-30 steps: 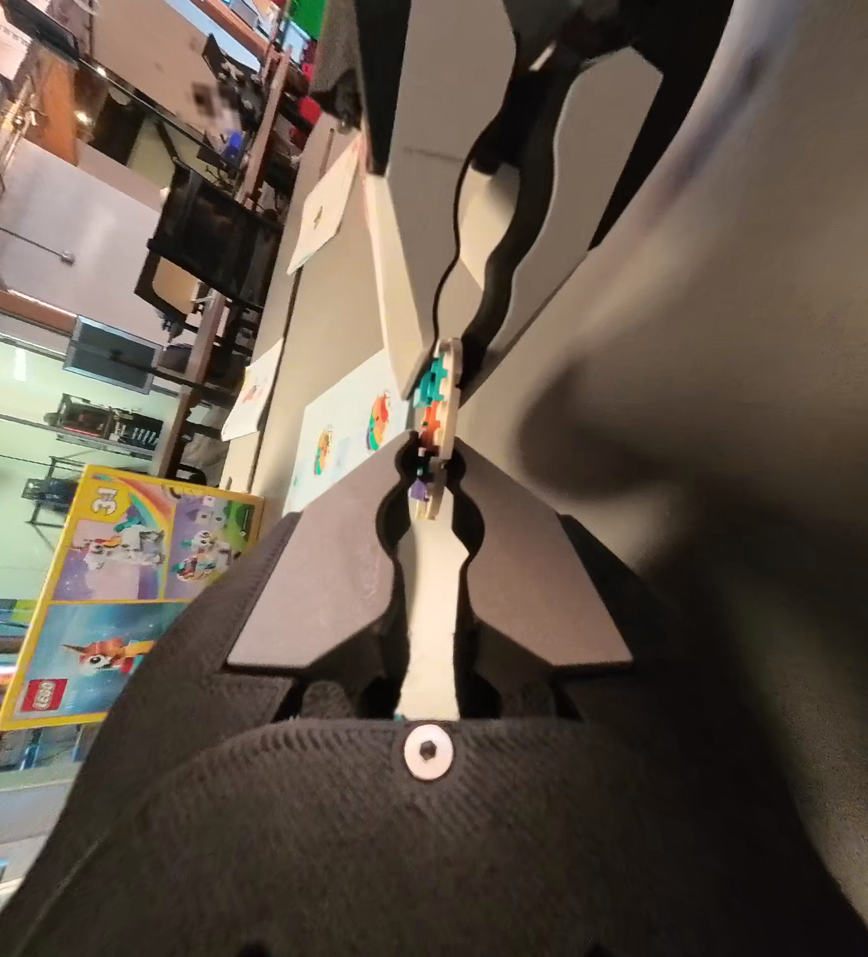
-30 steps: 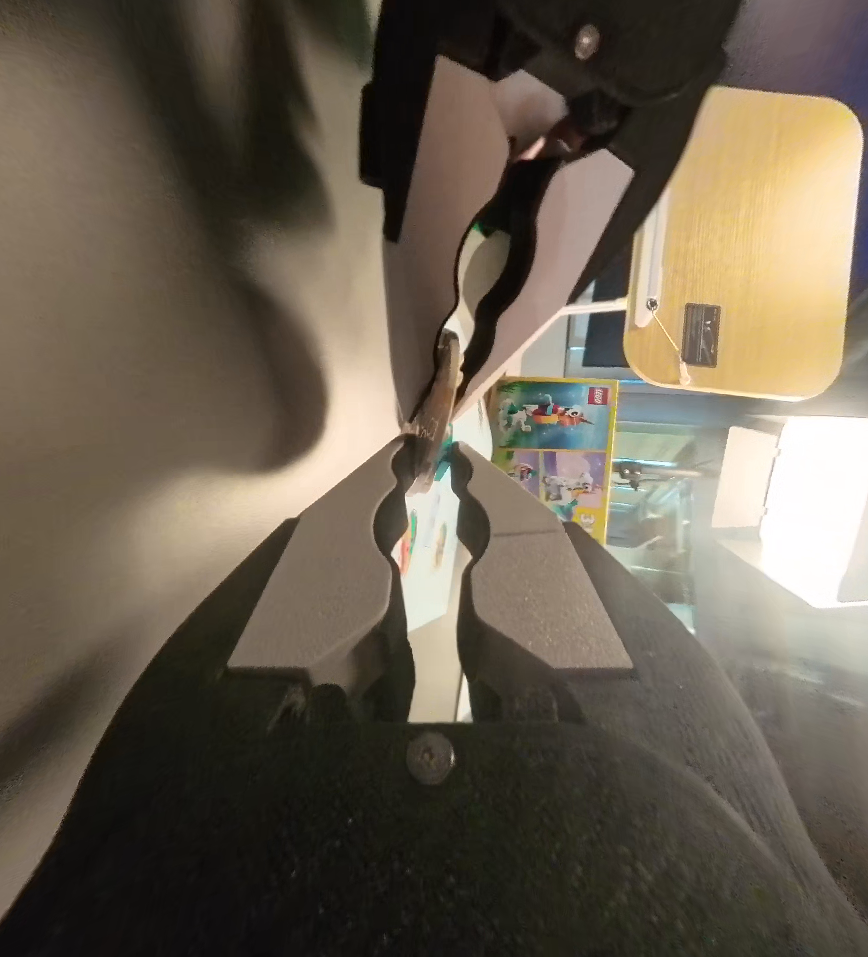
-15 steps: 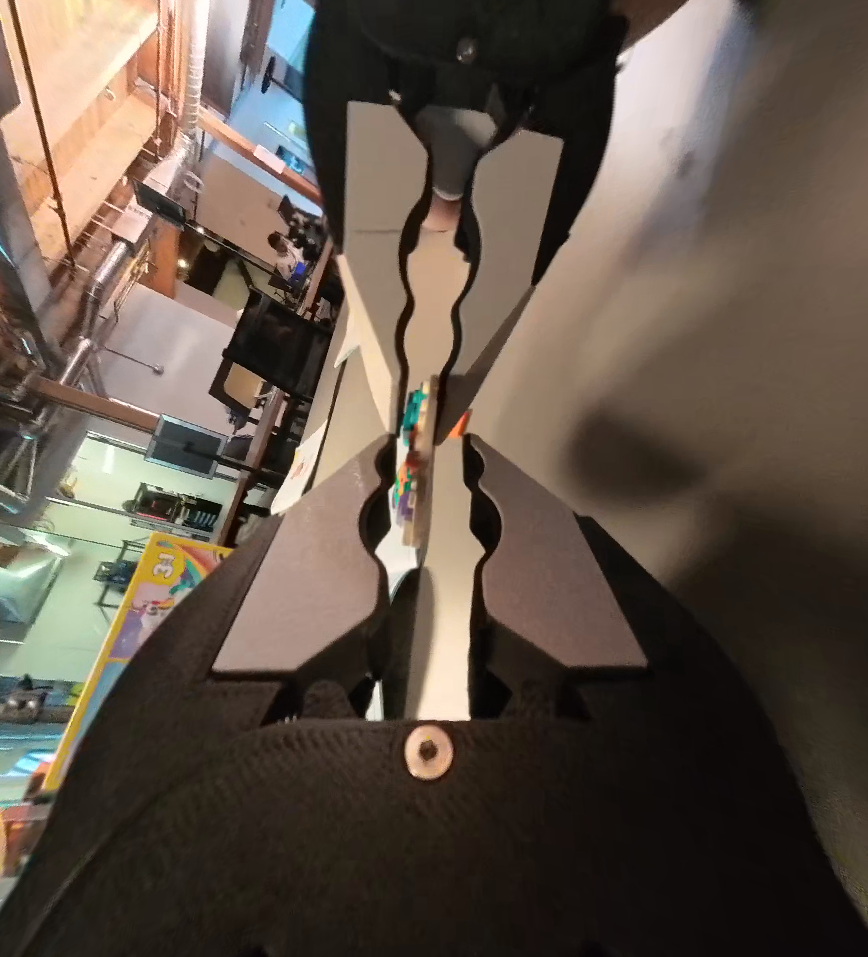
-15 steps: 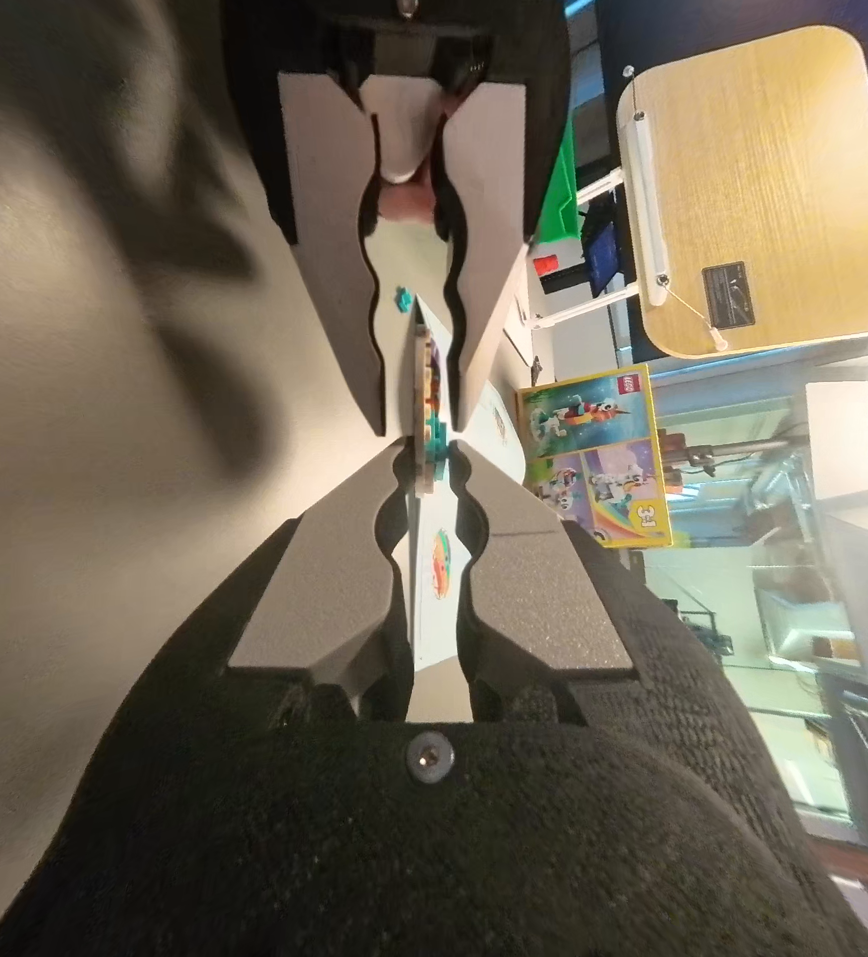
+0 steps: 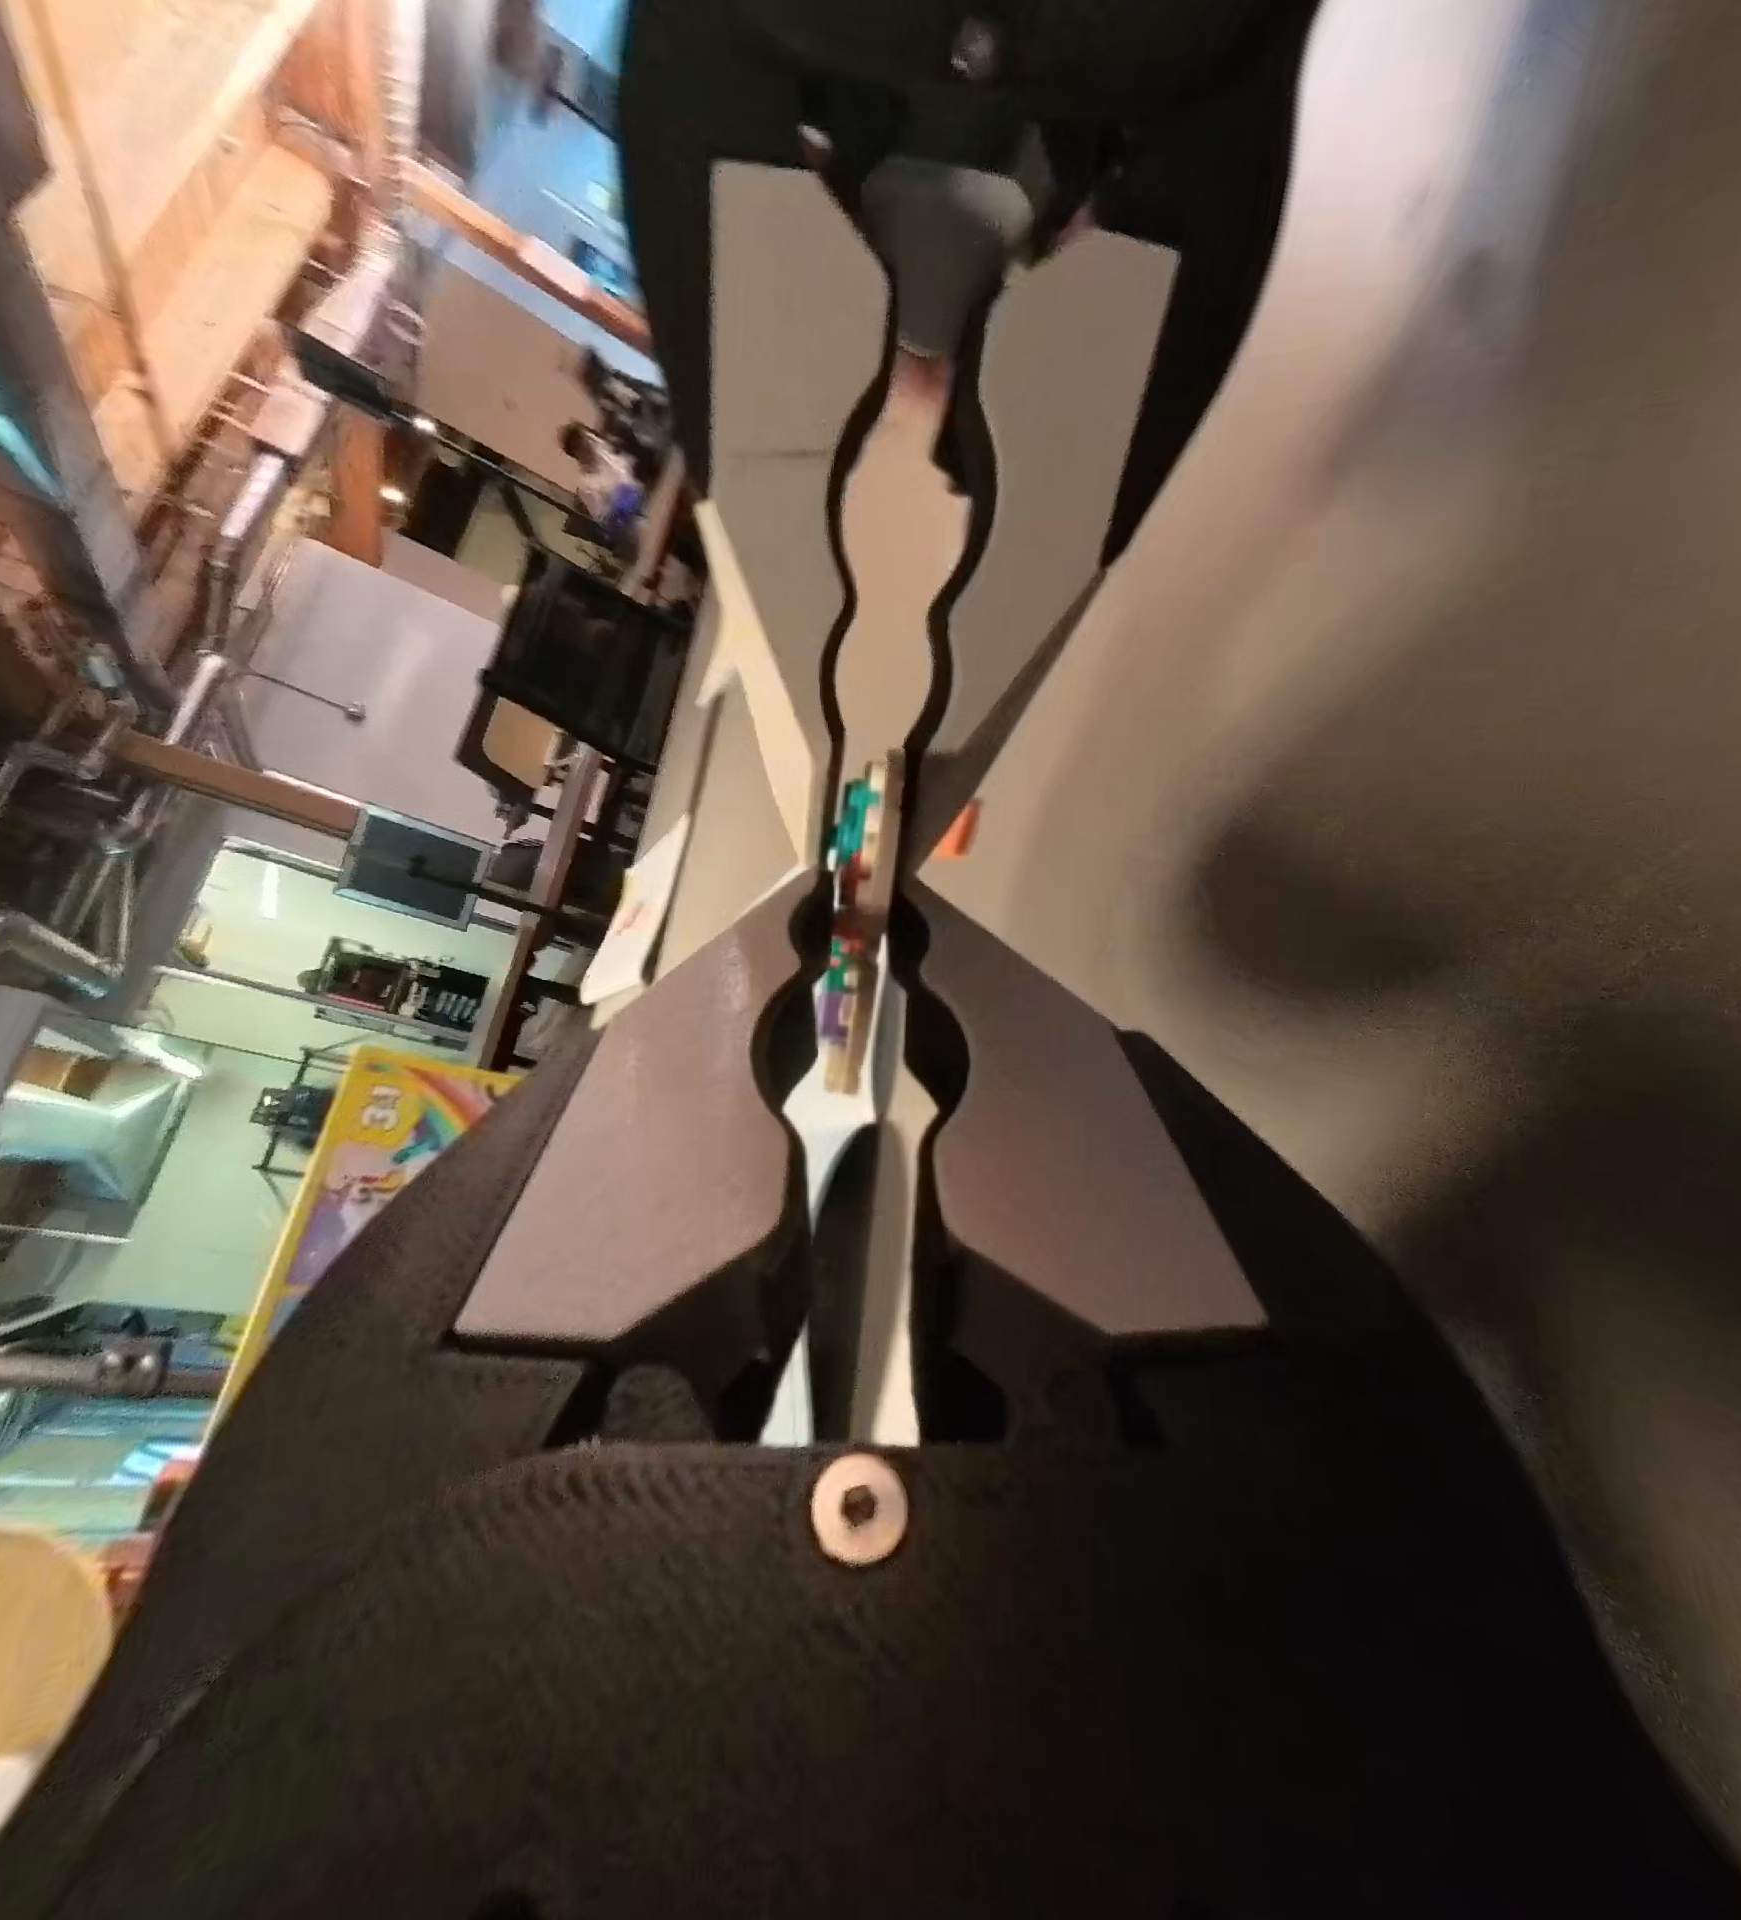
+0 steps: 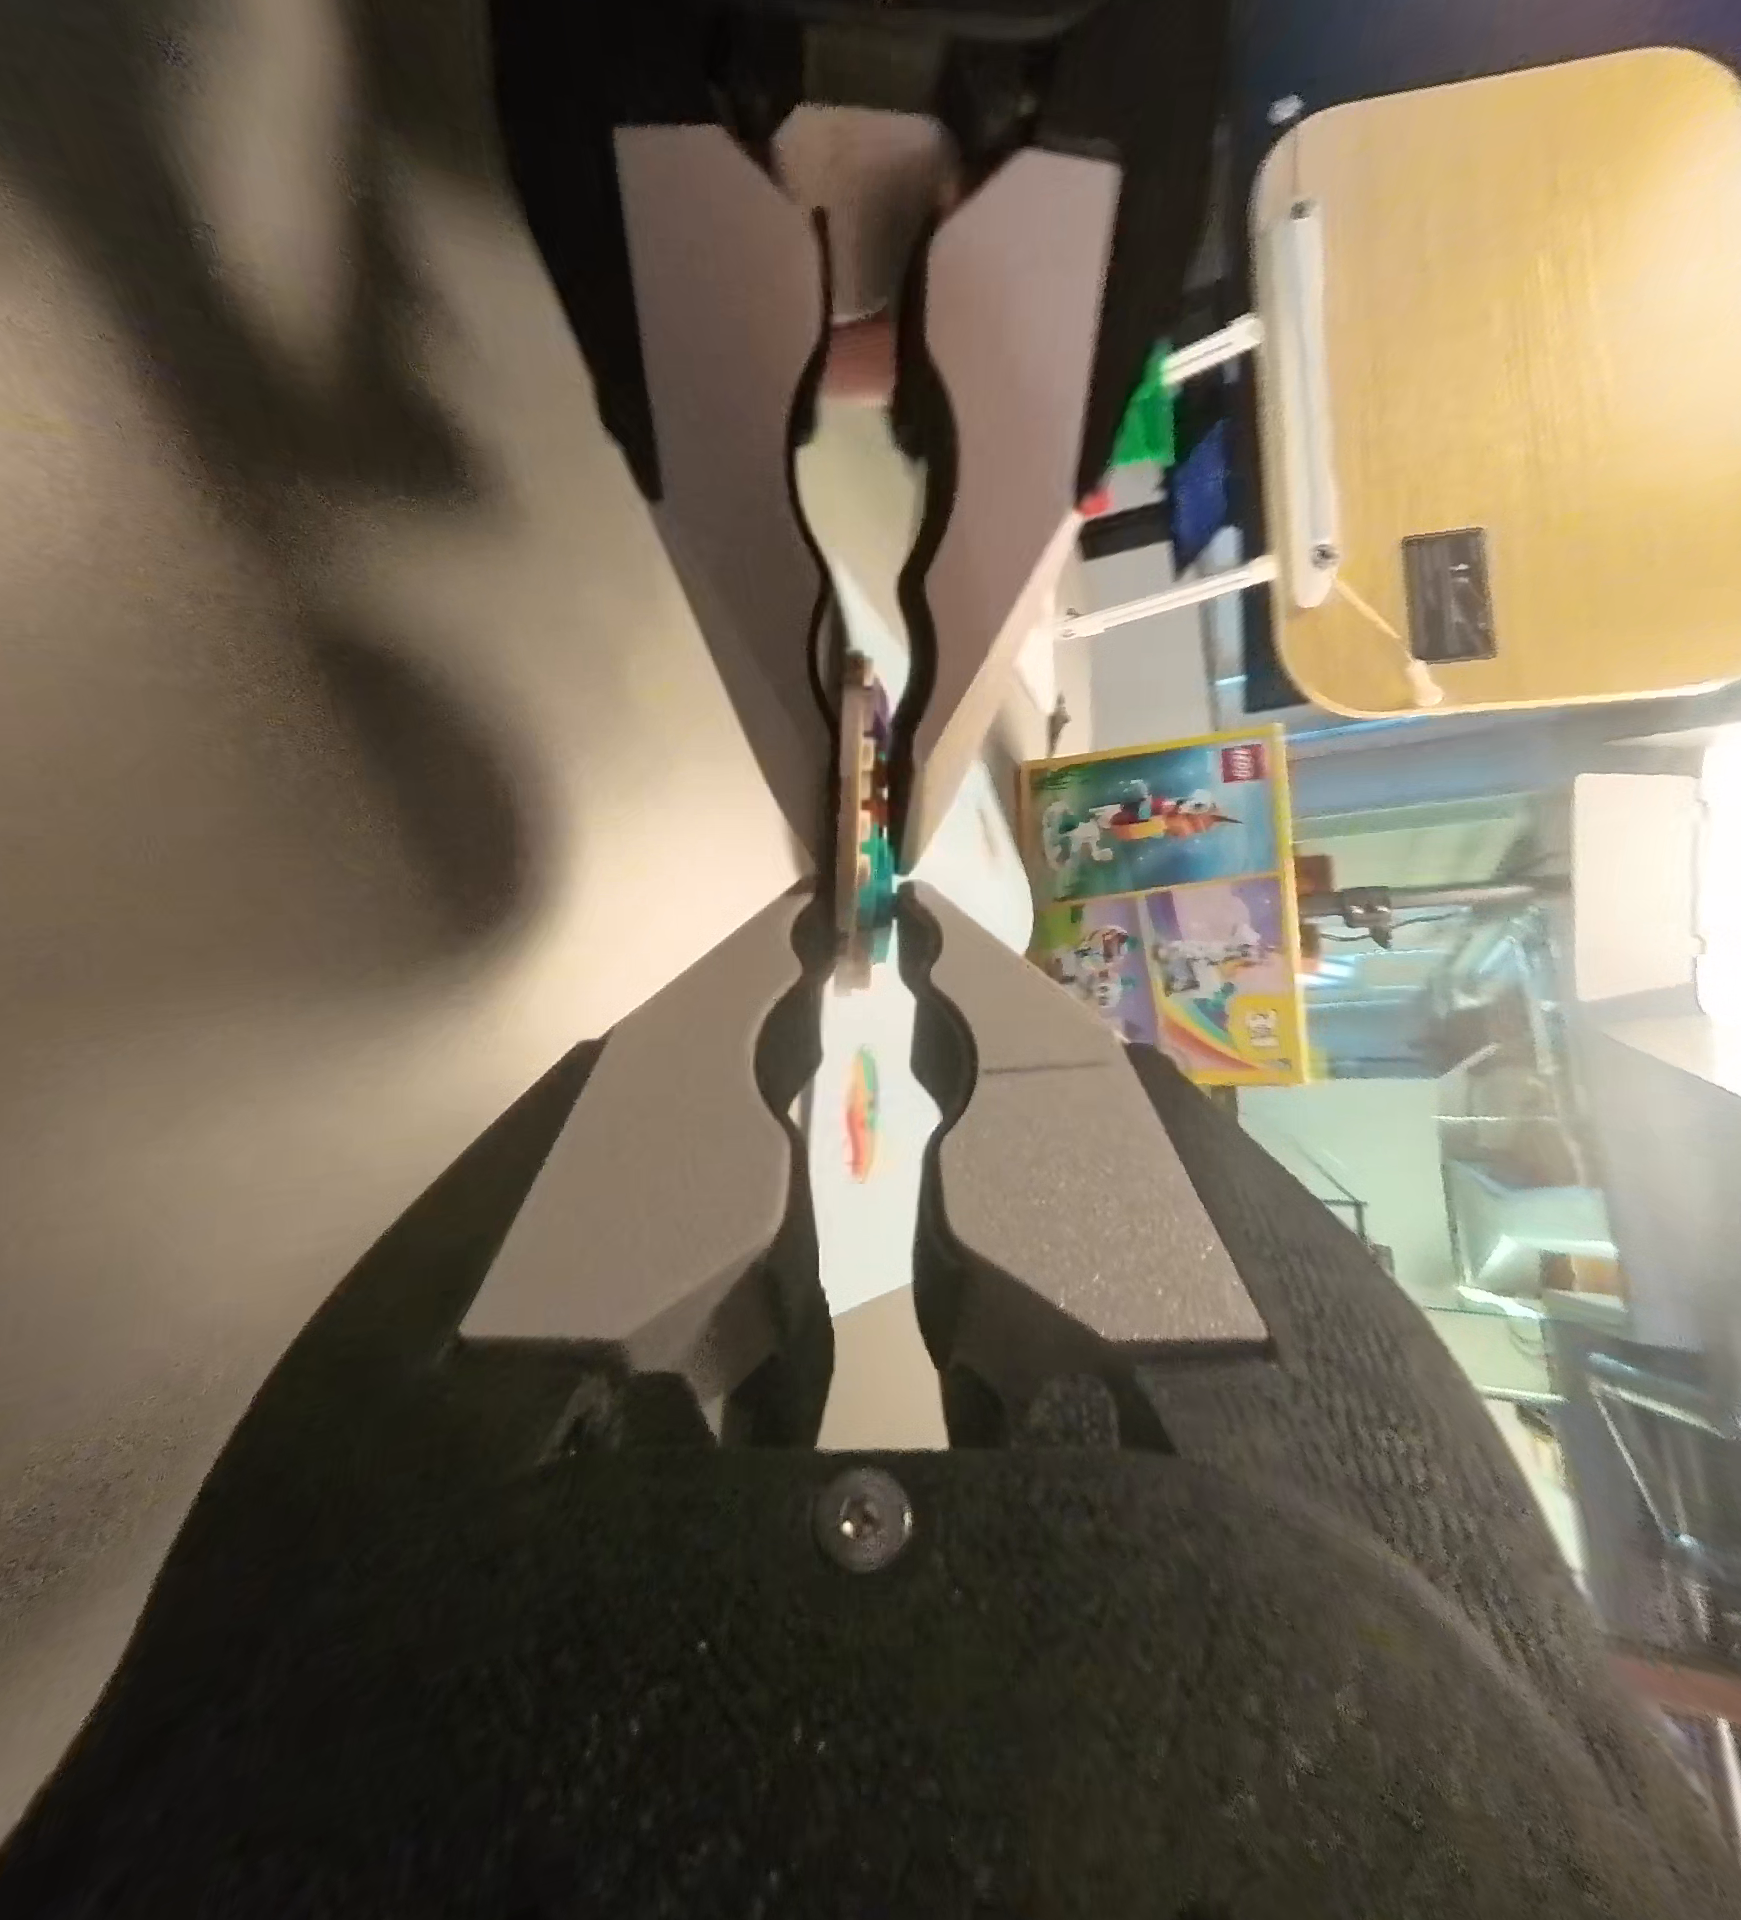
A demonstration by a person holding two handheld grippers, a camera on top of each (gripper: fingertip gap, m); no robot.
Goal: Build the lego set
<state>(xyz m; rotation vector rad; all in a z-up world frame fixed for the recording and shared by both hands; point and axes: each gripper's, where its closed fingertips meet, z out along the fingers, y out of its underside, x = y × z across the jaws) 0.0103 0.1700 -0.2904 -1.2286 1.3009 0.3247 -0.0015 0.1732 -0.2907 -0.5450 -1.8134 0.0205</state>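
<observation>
Lego plate (image 5: 871,894) — tan, studded with coloured bricks — hangs edge-on, pinched between left gripper (image 5: 861,914) and right gripper (image 6: 861,904), tip to tip.

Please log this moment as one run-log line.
left gripper: shut on lego plate | right gripper: shut on plate's other end | fingers tip-to-tip

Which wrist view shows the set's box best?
The right wrist view: the set's box stands fully in frame beside the right gripper, its whole printed face visible. In the left wrist view the box is mostly hidden behind the left gripper.
</observation>
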